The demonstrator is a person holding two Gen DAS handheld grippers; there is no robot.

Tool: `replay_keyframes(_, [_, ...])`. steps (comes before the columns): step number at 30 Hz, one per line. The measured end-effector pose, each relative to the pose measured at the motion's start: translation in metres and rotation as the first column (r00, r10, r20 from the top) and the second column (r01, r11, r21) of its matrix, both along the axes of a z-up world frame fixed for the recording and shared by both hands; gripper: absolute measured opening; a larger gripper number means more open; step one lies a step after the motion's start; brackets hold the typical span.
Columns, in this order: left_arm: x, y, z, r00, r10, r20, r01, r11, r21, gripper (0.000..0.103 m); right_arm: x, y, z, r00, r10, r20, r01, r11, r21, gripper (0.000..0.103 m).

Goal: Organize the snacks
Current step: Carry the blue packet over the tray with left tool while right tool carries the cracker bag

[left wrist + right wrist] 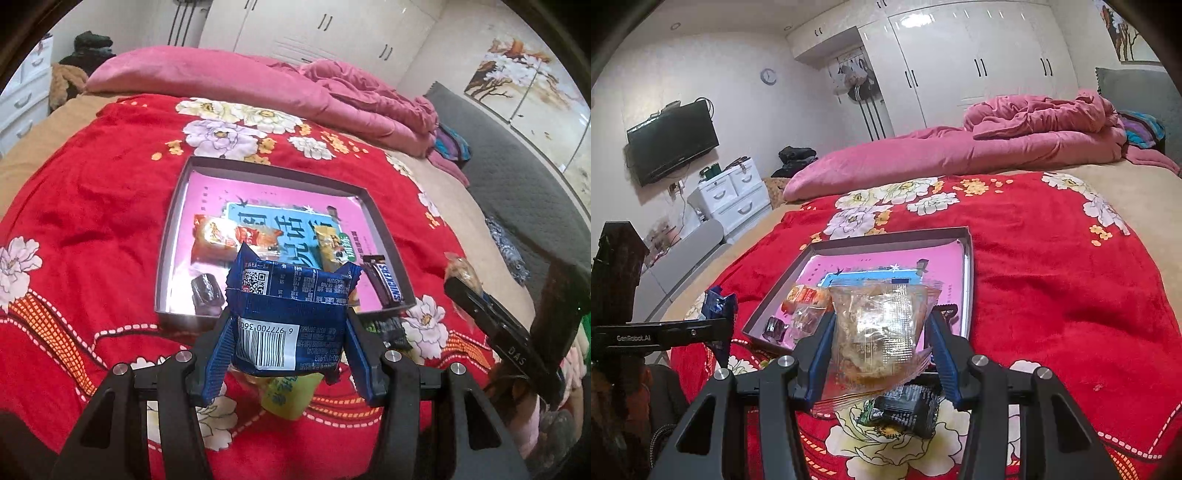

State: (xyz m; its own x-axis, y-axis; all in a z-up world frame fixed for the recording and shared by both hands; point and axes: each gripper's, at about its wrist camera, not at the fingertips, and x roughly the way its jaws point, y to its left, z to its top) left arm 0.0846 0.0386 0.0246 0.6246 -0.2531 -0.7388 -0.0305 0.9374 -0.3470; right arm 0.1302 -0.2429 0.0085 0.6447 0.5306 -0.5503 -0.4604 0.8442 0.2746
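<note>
left gripper (290, 354): closed on the blue snack pack (291, 314), held up just before the tray (173, 236) | right gripper (882, 360): closed on the clear snack bag (879, 328) | handling: both judged light, soft, crinkly, slippery; best pinched across the puffy middle, gently, so nothing gets crushed

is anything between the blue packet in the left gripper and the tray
Nothing visible blocks it. The blue packet is clamped in the left gripper just short of the tray's near rim. Snacks already lie inside, such as the Snickers, with bare floor on the left.
</note>
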Motion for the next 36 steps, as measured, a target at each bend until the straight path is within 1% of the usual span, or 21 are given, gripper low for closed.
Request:
replay_keyframes(9, [0.015, -0.003, -0.004, 1.000, 0.015, -0.003, -0.015, 1.000, -0.003, 0.057, 0.005, 0.000, 0.000, 1.000, -0.013, -0.003, 0.013, 1.000, 0.006, 0.050])
replay_keyframes(23, [0.037, -0.020, -0.009, 1.000, 0.008, -0.006, -0.008, 1.000, 0.029, 0.057, 0.016, -0.004, -0.002, 0.998, -0.055, -0.002, 0.055, 0.998, 0.022, 0.050])
replay_keyframes(28, [0.046, -0.025, -0.016, 1.000, 0.007, -0.018, -0.006, 0.999, 0.044, 0.057, 0.022, -0.003, -0.005, 0.998, -0.063, -0.008, 0.063, 0.998, 0.023, 0.050])
replay_keyframes(32, [0.055, -0.031, -0.025, 0.999, 0.005, -0.033, -0.003, 0.998, 0.069, 0.057, 0.030, 0.003, -0.010, 0.998, -0.060, -0.023, 0.060, 0.998, 0.007, 0.050])
replay_keyframes(36, [0.065, -0.037, -0.036, 0.999, 0.001, -0.055, 0.004, 0.995, 0.098, 0.057, 0.038, 0.017, -0.022, 0.998, -0.046, -0.052, 0.044, 0.998, -0.040, 0.050])
